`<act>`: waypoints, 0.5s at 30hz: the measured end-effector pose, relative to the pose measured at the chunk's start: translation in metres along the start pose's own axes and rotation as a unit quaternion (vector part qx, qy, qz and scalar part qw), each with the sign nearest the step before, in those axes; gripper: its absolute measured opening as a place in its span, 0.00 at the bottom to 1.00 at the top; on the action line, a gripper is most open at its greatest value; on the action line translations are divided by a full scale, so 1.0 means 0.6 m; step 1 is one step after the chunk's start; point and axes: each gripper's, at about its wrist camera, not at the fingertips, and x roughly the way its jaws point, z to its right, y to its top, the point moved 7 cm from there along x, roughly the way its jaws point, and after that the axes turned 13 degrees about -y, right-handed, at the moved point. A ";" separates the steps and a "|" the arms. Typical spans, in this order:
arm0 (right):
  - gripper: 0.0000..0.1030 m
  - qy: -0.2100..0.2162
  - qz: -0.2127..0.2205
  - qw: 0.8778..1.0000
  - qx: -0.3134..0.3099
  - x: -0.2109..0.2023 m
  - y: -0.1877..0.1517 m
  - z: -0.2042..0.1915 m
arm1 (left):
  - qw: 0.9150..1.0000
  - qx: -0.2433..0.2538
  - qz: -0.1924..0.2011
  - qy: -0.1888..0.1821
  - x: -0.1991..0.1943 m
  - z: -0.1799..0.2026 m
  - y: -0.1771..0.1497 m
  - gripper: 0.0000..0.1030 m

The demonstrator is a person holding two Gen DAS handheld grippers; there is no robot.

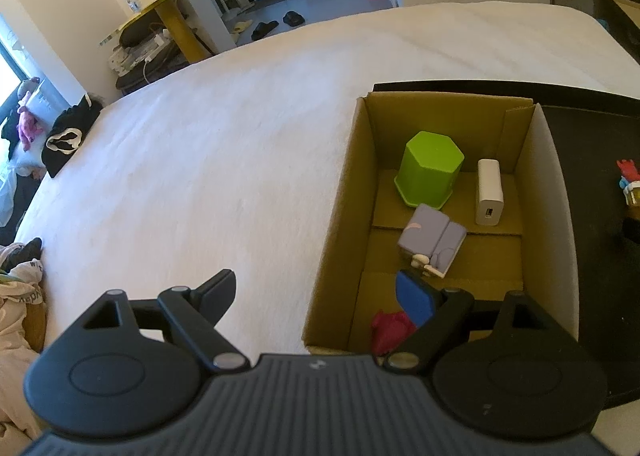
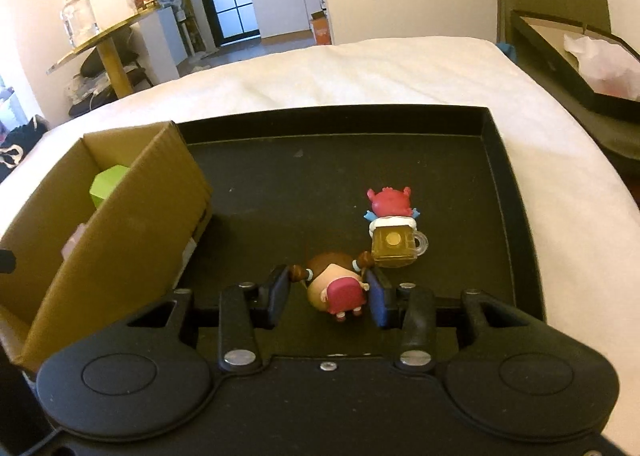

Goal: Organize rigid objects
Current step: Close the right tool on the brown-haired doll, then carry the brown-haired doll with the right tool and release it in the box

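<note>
The black tray [image 2: 400, 144] lies on the white bed [image 2: 360, 68], its raised rim ringing bare floor beyond the toys. The right gripper [image 2: 329, 292] is clenched on a doll [image 2: 336, 288] with brown pigtails and a pink backpack. Just beside it lies a beer-mug figure [image 2: 394, 230]. The left gripper [image 1: 320, 296] hangs released over the cardboard box [image 1: 344, 208] edge
</note>
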 end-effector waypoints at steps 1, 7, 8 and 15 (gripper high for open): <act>0.39 0.001 0.001 1.000 0.001 -0.005 0.000 0.001 | 1.000 -0.001 0.001 -0.001 0.000 -0.001 0.000 0.84; 0.39 0.004 0.009 1.000 -0.009 -0.029 0.010 -0.005 | 1.000 -0.011 0.006 -0.013 -0.003 0.001 0.000 0.84; 0.39 0.004 0.011 1.000 -0.011 -0.030 0.015 -0.006 | 1.000 -0.013 0.007 -0.015 -0.005 0.001 0.000 0.84; 0.39 0.004 0.025 0.999 -0.022 -0.055 0.037 -0.024 | 0.999 -0.026 0.018 -0.025 -0.010 -0.007 0.002 0.83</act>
